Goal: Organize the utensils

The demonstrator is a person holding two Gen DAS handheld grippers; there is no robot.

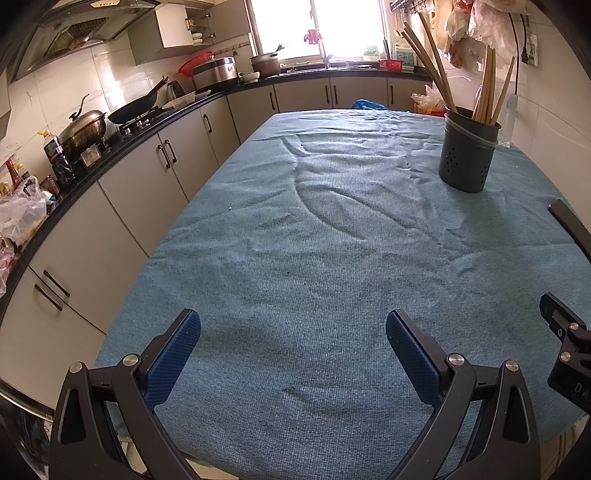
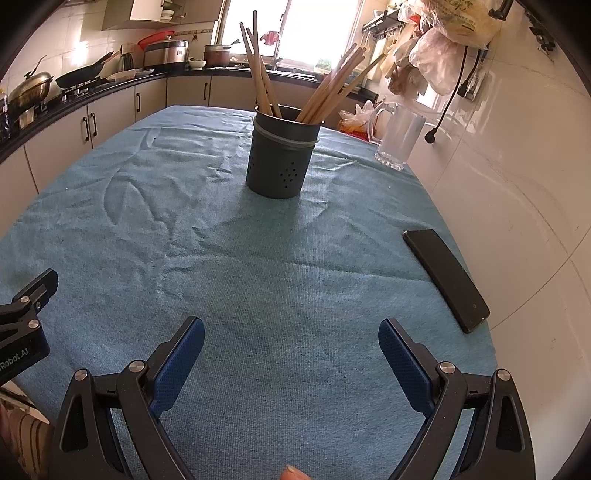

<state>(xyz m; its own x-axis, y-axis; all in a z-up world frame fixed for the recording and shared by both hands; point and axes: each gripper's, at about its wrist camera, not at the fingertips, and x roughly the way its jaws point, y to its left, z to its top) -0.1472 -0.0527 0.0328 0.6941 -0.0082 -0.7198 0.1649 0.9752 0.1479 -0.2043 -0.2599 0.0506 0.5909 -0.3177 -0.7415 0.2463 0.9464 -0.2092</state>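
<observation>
Left gripper [image 1: 293,338]: jaws spread, empty; body reads "Robot.AI".
Right gripper [image 2: 291,341]: jaws spread, empty.
Holder [image 2: 282,157]: upright, chopsticks [image 2: 325,92] inside.

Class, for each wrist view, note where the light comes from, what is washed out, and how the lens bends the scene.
Left wrist view: the window behind is blown out white, and the counter edge bows in a fisheye curve. Right wrist view: the window backlights the chopsticks in the holder, glare streaks the tiled wall, and dark vignette fills the corners.
</observation>
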